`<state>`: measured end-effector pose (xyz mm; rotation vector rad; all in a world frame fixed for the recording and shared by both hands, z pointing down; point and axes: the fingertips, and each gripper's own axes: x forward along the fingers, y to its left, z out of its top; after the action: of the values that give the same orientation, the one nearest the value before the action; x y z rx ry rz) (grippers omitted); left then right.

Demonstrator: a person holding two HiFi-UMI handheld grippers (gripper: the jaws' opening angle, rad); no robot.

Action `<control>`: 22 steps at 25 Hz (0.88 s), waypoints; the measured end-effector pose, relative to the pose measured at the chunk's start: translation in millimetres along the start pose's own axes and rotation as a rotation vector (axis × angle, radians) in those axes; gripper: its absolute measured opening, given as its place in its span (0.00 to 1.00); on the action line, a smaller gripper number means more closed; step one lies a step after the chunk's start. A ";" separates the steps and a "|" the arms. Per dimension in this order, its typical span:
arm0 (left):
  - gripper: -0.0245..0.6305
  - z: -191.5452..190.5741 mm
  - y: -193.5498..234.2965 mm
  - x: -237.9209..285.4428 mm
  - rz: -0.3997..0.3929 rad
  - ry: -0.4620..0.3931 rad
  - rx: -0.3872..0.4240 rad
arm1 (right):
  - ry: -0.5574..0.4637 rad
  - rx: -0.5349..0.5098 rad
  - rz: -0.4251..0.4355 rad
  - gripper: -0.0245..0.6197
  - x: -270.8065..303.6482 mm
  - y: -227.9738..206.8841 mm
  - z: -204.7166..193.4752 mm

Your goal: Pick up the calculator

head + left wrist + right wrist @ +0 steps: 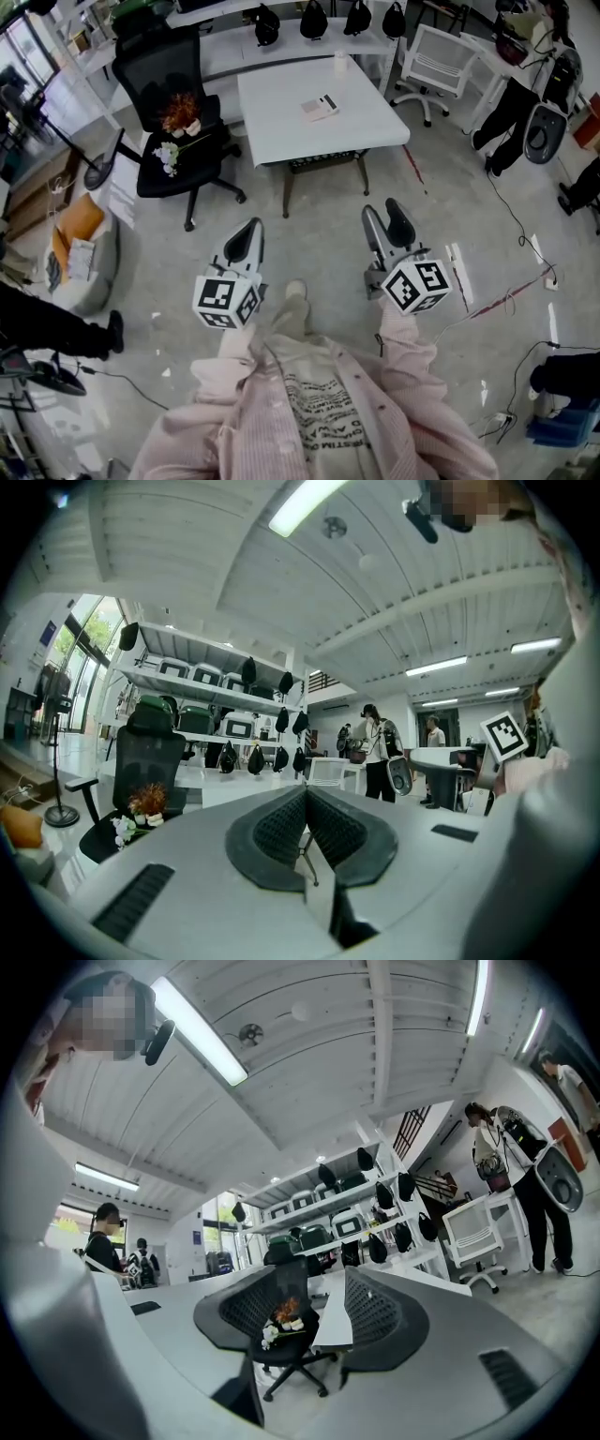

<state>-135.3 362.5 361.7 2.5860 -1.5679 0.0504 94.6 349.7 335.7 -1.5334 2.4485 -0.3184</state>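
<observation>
Calculator (320,107): flat; we judge it light, stiff, slippery. On table (281,89), well ahead of both grippers. We'd pinch its long edges. Right gripper (383,212) wide, empty; left gripper (250,228) closed.

- Floor (319,234): grey polished concrete, cables (514,223) trailing at right.
- White counter (281,103) at centre.
- Black office chair (157,64) beside it, flowers (176,120) on its seat.
- White chair (439,58) beyond.
- Wall shelving (202,672) hung with black bags.
- White ribbed ceiling, strip light (305,503) lit.
- Windows (80,658) at left.
</observation>
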 end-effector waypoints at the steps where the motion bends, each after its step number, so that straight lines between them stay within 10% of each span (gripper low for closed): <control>1: 0.04 -1.2 3.1 4.9 0.000 0.004 -0.001 | 0.000 0.004 -0.002 0.34 4.2 -3.1 -1.5; 22: 0.04 -25.3 113.0 216.6 -0.078 0.104 -0.087 | 0.121 0.092 -0.055 0.37 202.1 -98.2 -40.4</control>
<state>-134.1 122.9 415.4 2.5310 -1.4019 0.1056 80.1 127.8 387.4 -1.5881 2.4471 -0.5413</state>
